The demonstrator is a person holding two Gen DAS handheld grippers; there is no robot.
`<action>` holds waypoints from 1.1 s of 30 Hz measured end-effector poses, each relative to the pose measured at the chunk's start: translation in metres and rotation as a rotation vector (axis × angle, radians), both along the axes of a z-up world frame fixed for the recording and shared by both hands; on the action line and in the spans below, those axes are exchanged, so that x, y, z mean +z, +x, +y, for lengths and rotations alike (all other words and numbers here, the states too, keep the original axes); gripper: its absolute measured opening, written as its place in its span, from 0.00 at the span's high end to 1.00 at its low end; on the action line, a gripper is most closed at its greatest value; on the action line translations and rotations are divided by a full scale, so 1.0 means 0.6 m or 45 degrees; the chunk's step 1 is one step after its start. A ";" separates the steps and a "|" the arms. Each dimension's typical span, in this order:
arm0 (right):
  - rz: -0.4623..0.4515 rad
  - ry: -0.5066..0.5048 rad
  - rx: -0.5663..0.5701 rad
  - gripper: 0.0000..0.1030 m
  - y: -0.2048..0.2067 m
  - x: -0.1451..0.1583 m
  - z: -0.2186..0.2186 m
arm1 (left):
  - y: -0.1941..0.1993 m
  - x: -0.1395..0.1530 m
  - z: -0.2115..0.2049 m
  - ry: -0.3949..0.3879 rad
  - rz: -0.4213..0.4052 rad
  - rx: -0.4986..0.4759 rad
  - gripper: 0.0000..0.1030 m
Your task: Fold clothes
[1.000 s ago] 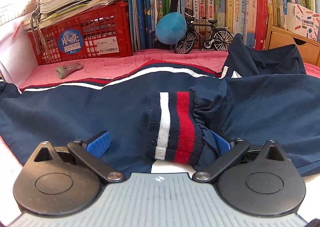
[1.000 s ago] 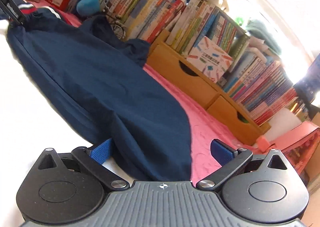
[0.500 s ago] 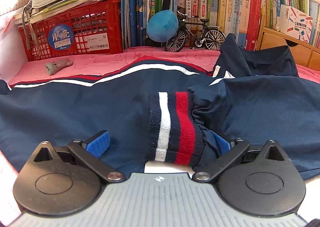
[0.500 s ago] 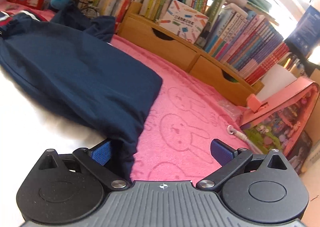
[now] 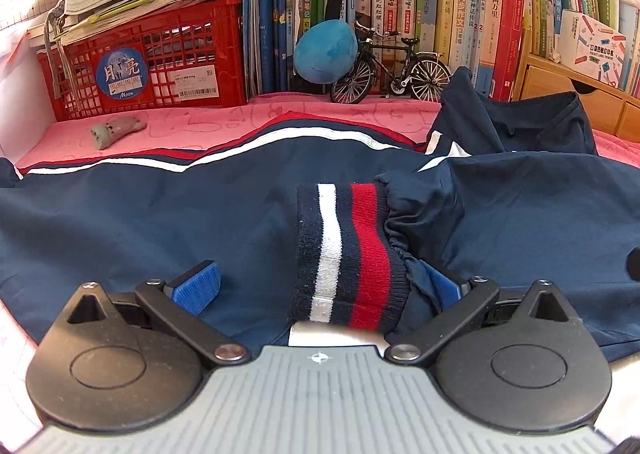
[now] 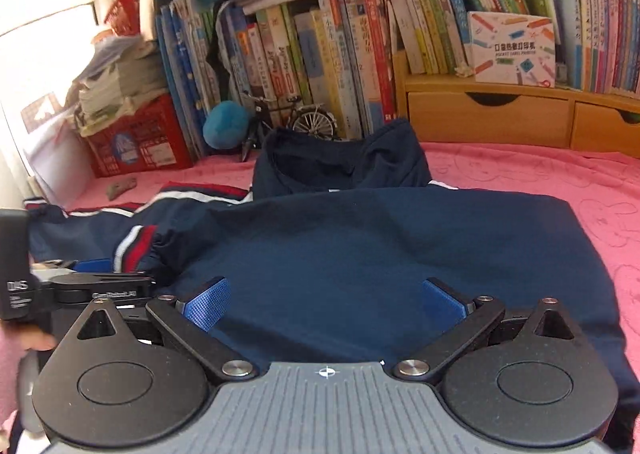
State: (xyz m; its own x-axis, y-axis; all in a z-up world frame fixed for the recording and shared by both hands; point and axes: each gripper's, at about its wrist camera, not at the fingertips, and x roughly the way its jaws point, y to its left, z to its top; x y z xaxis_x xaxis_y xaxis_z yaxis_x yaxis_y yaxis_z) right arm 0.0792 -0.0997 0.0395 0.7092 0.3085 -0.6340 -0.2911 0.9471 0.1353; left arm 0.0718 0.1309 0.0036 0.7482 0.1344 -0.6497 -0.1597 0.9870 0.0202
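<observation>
Left gripper: my left gripper [image 5: 320, 286] has its blue pads spread wide, with the striped cuff [image 5: 348, 254] lying between them, gripped by neither.
Right gripper: my right gripper [image 6: 326, 302] is also spread wide, over flat navy cloth, holding nothing.
Jacket: the navy jacket [image 6: 380, 254] lies spread on the pink blanket [image 6: 560, 181], its sleeve folded across the body and its collar toward the books.
Trim: a white and red stripe [image 5: 240, 141] runs along the jacket's far edge.
Backdrop: red crate [image 5: 152, 69], blue plush ball [image 5: 326, 51], model bicycle [image 5: 390, 71] and upright books [image 5: 440, 5] stand behind the jacket.
</observation>
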 end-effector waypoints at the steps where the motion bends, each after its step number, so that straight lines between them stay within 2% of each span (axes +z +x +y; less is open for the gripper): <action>1: 0.011 -0.053 -0.017 0.01 0.008 -0.012 0.005 | 0.000 0.000 -0.002 -0.001 0.000 0.002 0.00; 4: 0.003 -0.186 -0.060 0.01 0.011 -0.048 -0.011 | 0.001 0.000 -0.001 -0.005 0.001 0.001 0.00; 11: -0.036 -0.256 -0.208 0.01 -0.002 -0.059 -0.140 | 0.001 0.000 -0.001 -0.009 0.001 -0.007 0.00; 13: -0.031 -0.268 -0.329 0.01 -0.003 -0.053 -0.181 | 0.001 0.000 -0.001 -0.009 0.002 -0.007 0.00; 15: 0.017 -0.176 -0.460 0.00 -0.001 -0.049 -0.240 | 0.002 0.000 -0.001 -0.008 0.002 -0.007 0.00; 16: 0.022 -0.180 -0.506 0.00 -0.002 -0.048 -0.260 | 0.002 0.000 -0.001 -0.008 0.002 -0.007 0.00; 18: 0.024 -0.242 -0.599 0.01 -0.002 -0.045 -0.284 | 0.002 0.000 -0.002 -0.008 0.002 -0.006 0.00; 21: 0.053 -0.382 -0.813 0.02 0.002 -0.036 -0.300 | 0.002 0.000 -0.002 -0.009 0.002 -0.004 0.00; 23: 0.010 -0.375 -0.868 0.04 -0.003 -0.024 -0.298 | 0.002 0.000 -0.003 -0.009 0.002 -0.002 0.00; 25: -0.044 -0.259 -0.811 0.04 -0.009 -0.008 -0.282 | 0.002 0.000 -0.002 -0.010 0.002 -0.002 0.00; 28: -0.075 -0.064 -0.537 0.03 0.014 0.004 -0.220 | 0.002 0.000 -0.002 -0.009 0.002 -0.003 0.00; 30: -0.059 0.024 -0.318 0.02 0.041 0.007 -0.161 | 0.003 0.000 -0.002 -0.010 0.003 -0.003 0.00; 33: -0.011 0.064 -0.122 0.02 0.075 -0.004 -0.070 | 0.002 0.000 -0.002 -0.010 0.003 -0.003 0.00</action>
State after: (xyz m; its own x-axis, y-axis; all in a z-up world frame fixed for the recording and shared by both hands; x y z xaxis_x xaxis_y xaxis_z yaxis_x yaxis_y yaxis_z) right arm 0.1244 -0.1416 0.0372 0.7421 0.2707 -0.6132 -0.2011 0.9626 0.1815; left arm 0.0731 0.1298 0.0037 0.7471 0.1274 -0.6524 -0.1575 0.9874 0.0125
